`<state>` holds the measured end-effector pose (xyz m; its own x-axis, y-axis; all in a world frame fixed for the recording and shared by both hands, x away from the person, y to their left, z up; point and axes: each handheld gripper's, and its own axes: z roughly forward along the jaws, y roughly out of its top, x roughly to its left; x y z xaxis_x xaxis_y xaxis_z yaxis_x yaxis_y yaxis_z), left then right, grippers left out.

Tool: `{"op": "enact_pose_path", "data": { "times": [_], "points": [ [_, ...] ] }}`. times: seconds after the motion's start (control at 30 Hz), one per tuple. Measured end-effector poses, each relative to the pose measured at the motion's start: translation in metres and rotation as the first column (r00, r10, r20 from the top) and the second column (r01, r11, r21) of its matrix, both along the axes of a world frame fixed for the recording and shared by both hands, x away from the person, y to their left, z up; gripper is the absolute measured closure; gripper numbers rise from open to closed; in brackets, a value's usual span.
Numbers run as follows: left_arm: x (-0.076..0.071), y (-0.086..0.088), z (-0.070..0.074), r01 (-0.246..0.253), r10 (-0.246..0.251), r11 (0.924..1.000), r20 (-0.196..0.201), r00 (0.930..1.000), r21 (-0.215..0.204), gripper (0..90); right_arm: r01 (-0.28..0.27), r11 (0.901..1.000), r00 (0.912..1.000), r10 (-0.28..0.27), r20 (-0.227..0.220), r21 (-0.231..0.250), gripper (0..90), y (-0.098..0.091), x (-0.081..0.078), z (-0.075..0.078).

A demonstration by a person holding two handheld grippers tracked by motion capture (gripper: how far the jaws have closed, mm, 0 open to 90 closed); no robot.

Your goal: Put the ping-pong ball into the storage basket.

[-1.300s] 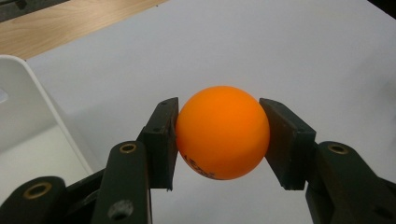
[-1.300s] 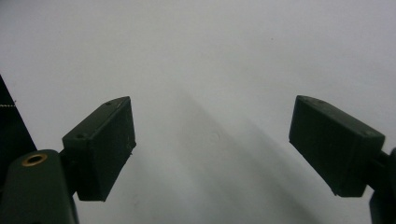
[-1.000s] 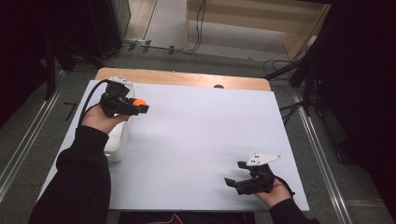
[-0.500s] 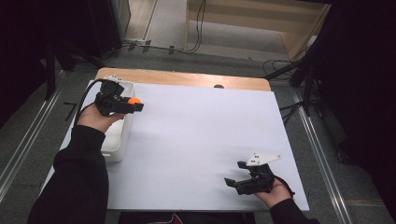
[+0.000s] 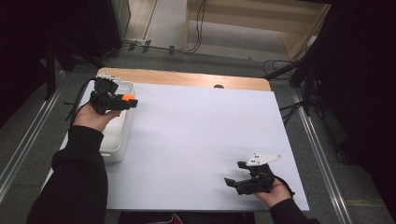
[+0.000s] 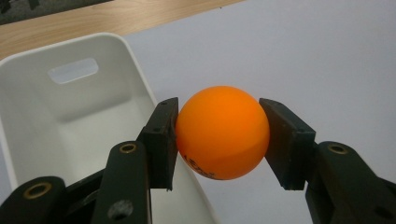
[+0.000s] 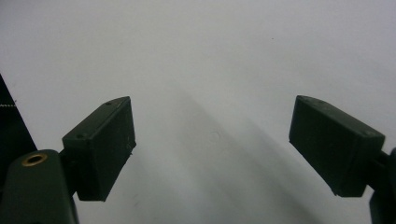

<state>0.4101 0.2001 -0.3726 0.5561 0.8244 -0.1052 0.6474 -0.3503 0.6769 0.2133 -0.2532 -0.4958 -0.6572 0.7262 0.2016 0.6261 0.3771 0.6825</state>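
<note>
An orange ball [image 6: 219, 132] sits clamped between the two black pads of my left gripper [image 6: 218, 137], which is shut on it. In the high view that gripper [image 5: 127, 101] hovers over the right rim of a white bin [image 5: 116, 140] at the table's left, ball [image 5: 127, 97] at its tip. The left gripper view shows the bin [image 6: 70, 116] empty, just left of and below the ball. Near the table's front right, my right gripper [image 5: 236, 175] rests open with nothing between its pads [image 7: 102, 144]; its own view [image 7: 212, 144] looks onto bare white surface.
A white sheet [image 5: 201, 140] covers most of the wooden table [image 5: 187, 79]. Cables run across the floor behind and to the right of the table. A metal rail lies on the floor along each side.
My left hand has carried the ball slightly left and away, toward the bin's rim. The right hand and its gripper have stayed still.
</note>
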Motion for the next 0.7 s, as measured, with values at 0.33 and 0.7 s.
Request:
{"op": "enact_pose_path", "data": {
  "times": [0.33,0.7],
  "points": [
    [0.002,0.006,-0.001,-0.027,0.027,0.9996,-0.012,0.9996,0.002,50.5,-0.003,1.0000,1.0000,0.003,-0.001,0.000,13.2,0.000,0.000,0.000],
    [0.005,0.015,-0.003,-0.062,0.063,0.9978,-0.011,0.9980,0.020,50.4,-0.001,1.0000,1.0000,0.001,-0.001,0.001,13.2,0.000,0.000,0.000]
  ]
}}
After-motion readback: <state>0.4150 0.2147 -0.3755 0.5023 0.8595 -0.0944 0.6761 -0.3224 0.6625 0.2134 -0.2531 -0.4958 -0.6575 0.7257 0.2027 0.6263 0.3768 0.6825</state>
